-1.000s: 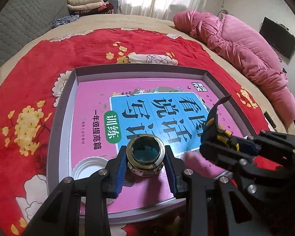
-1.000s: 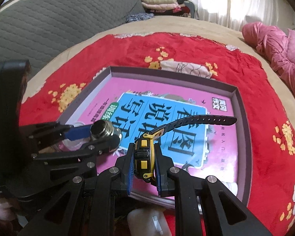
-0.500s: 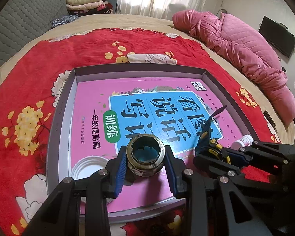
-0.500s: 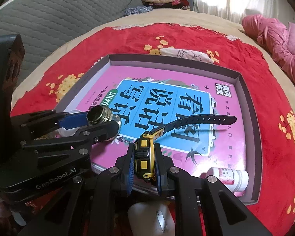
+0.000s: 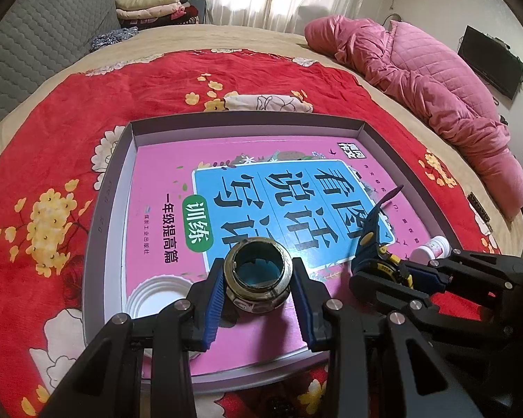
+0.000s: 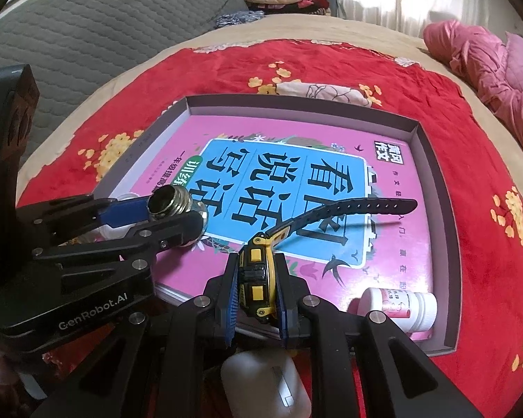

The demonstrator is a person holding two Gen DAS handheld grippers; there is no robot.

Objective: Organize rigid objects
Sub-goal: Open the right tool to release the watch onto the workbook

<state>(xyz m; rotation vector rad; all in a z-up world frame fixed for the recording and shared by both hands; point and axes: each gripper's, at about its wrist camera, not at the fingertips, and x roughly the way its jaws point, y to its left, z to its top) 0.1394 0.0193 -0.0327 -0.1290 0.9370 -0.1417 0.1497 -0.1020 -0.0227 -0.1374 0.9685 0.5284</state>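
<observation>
A shallow grey box [image 5: 111, 209] lies on the red floral blanket with a pink and blue book [image 5: 157, 188] inside it. My left gripper [image 5: 258, 275] is shut on a round threaded metal fitting [image 5: 258, 297], held just above the book's near edge; the right wrist view shows this fitting [image 6: 169, 202] too. My right gripper [image 6: 256, 278] holds a yellow and black watch [image 6: 256, 268] by its case. Its jaws are opening while the pads still touch the watch. The black strap [image 6: 359, 205] sticks out over the book.
A white pill bottle [image 6: 401, 308] lies in the box's near right corner. A white round lid [image 5: 157, 296] sits at the near left. A white mouse-like object [image 6: 261, 379] lies under the right gripper. A pink quilt [image 5: 418, 69] is heaped at the far right.
My right gripper with the watch has dropped lower, toward the box's near right side, and the pill bottle has come into view. The left gripper and fitting have stayed put.
</observation>
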